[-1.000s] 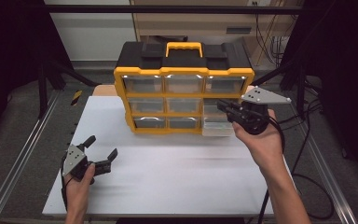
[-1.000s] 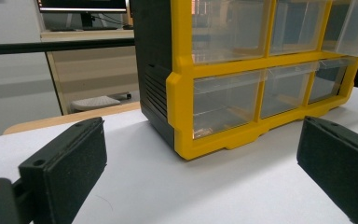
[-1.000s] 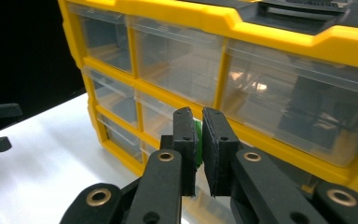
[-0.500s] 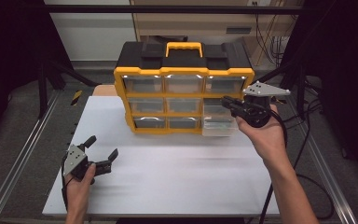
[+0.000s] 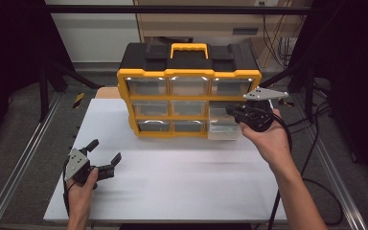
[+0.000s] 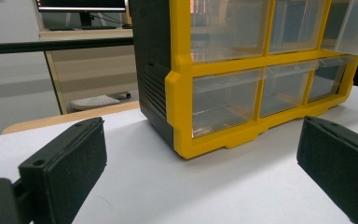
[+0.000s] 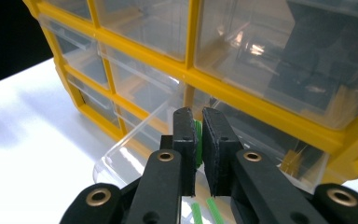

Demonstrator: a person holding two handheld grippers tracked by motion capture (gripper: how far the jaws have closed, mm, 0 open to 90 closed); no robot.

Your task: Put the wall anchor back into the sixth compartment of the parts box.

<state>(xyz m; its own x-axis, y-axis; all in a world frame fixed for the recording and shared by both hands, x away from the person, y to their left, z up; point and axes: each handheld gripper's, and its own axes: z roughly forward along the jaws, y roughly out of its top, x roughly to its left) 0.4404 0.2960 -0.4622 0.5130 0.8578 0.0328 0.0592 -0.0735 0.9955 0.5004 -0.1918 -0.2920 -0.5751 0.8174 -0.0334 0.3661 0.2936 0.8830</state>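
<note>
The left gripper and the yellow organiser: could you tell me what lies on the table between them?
Nothing: in the high view, bare white table runs from the open left gripper to the yellow organiser. The left gripper view shows the same bare stretch.

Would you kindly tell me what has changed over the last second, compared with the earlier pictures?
The right gripper has drifted slightly right and lower, in front of the pulled-out clear drawer of the yellow organizer. Its jaws stay shut on a thin green piece. The left gripper stays open and unmoved on the white table; organizer and drawer have not shifted.
</note>
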